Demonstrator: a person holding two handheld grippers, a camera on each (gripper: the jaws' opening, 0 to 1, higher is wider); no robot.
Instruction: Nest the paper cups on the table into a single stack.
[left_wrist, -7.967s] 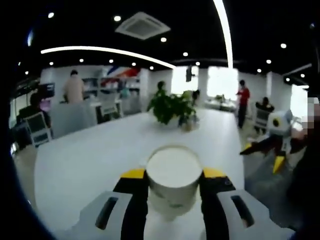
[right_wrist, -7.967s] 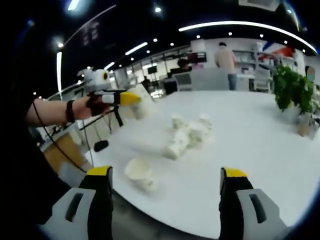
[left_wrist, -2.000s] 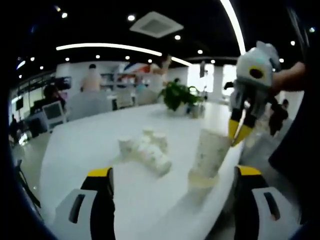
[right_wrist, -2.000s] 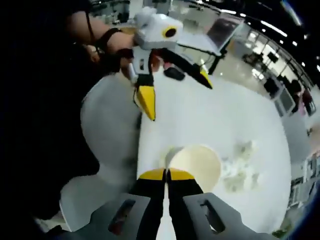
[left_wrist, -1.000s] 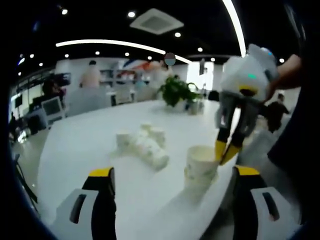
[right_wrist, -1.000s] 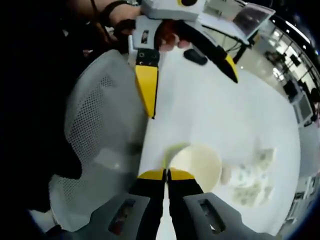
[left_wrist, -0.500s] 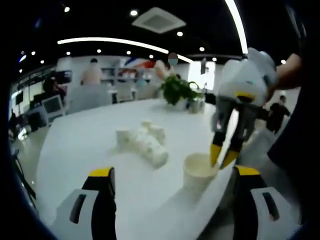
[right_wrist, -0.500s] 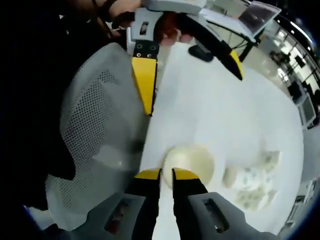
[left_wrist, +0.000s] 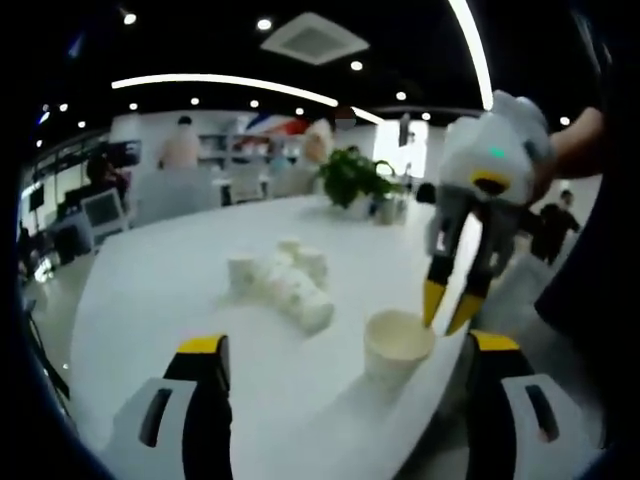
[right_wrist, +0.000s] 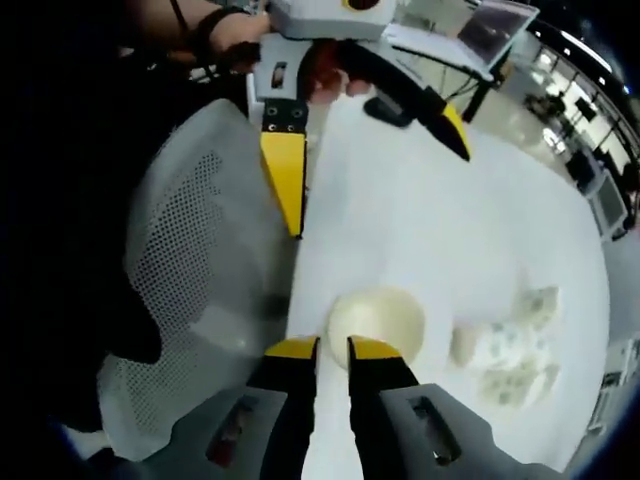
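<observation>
An upright stack of nested white paper cups (left_wrist: 397, 347) stands near the table's (left_wrist: 170, 290) front edge, between my left gripper's (left_wrist: 347, 345) wide-open, empty jaws. My right gripper (left_wrist: 447, 305) hangs from the upper right, its yellow tips slightly apart just over the far side of the cup's rim. In the right gripper view I look down into the same cup (right_wrist: 375, 318); the right gripper (right_wrist: 332, 350) stands narrowly open at its near rim. The left gripper (right_wrist: 380, 190) spreads wide above it. More cups (left_wrist: 280, 282) lie in a loose heap farther back.
The heap of cups (right_wrist: 510, 360) lies to the right of the stack. A grey mesh chair (right_wrist: 190, 250) stands at the table edge under the person's arm. A potted plant (left_wrist: 350, 180) sits at the far end, with people and desks behind it.
The right gripper, shut on the cup's rim a second ago, has opened and let go. The cup has sunk into the stack, which now stands shorter. The left gripper stays open.
</observation>
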